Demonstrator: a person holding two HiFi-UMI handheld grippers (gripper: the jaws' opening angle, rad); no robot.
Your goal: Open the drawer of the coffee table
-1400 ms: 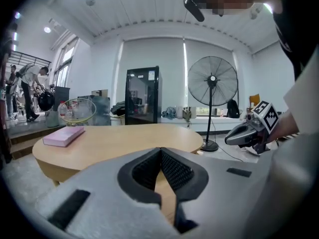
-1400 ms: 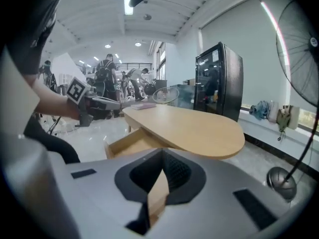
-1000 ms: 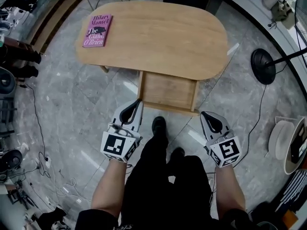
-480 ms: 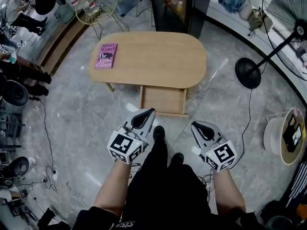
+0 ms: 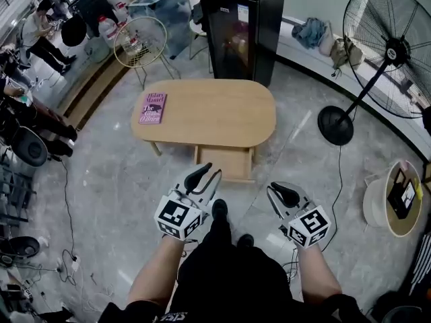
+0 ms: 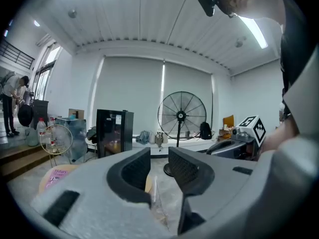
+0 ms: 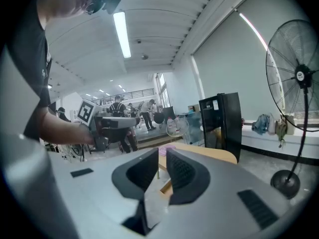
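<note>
We stand on the gray floor (image 5: 101, 180) and look down at the coffee table (image 5: 222, 116). It is made of light wood and has round ends. Its drawer (image 5: 224, 161) is pulled out from under the long side that is close to us, and we can see its wooden bottom. A pink book (image 5: 153, 108) lies flat on the table top, near the left end. We hold the left gripper (image 5: 207, 172) up in the air on our side of the drawer, and it does not touch the drawer. Its jaws have just been opening, and there is a small gap between them with nothing in it. The right gripper (image 5: 273, 190) is up in the air too, a bit to the right of the drawer and apart from it. Its jaws have just been opening as well. The gap is thin, and nothing is in it. Both grippers point toward the table. Our black shoes (image 5: 219, 209) are on the floor between the two grippers. Behind the table stands a black fridge (image 5: 241, 25) with a glass door. A big fan (image 5: 389, 49) on a pole stands to the right. A smaller round wire fan (image 5: 139, 42) stands to the left of the fridge.
</note>
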